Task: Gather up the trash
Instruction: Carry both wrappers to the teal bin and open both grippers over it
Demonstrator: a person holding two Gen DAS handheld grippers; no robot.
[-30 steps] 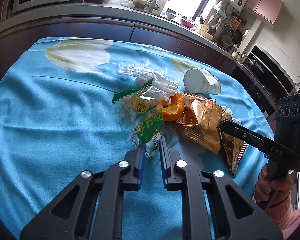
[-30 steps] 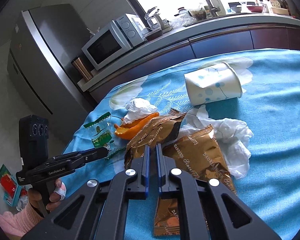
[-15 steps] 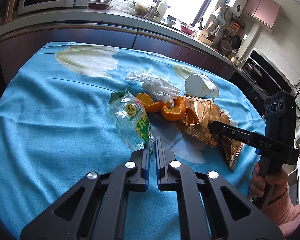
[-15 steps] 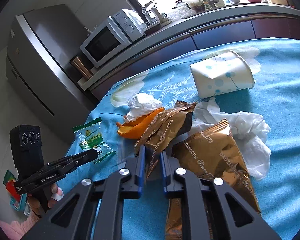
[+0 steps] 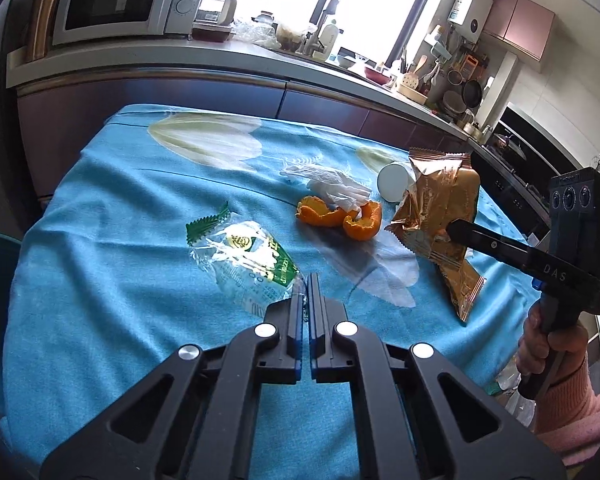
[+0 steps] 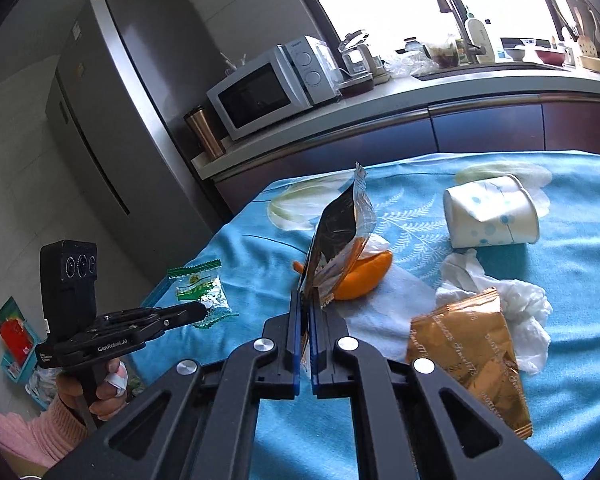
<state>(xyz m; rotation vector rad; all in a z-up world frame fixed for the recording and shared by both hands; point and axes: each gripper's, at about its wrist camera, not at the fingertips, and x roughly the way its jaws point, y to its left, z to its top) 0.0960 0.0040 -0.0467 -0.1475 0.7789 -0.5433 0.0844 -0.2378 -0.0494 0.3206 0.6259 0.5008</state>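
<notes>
Blue flowered tablecloth [image 5: 120, 240] with trash scattered across the middle. Got the left gripper [image 5: 309, 280] pinched tight on the near corner of a clear green-printed wrapper [image 5: 252, 256], jaws only just finished closing, plastic caught between the tips. Can't tell if the rest of that wrapper is lying on the cloth or hanging just off it.

Same deal with the right gripper [image 6: 306, 300]: just clamped down on a gold snack wrapper [image 6: 340, 232], foil squeezed between the fingers and standing up tall, clear of the cloth. Second gold wrapper [image 6: 468, 356] flat on the cloth just right of that gripper, partly on top of a crumpled white tissue [image 6: 520, 308].

Orange peel [image 5: 340, 216] in curled pieces right behind the raised foil, touching another white crumpled bit [image 5: 332, 184]. Paper cup [image 6: 492, 216] with blue dots tipped on its side further back, apart from the peel.

Pink sleeves on both sides, left hand [image 6: 96, 392] and right hand [image 5: 548, 344] wrapped round the handles.
</notes>
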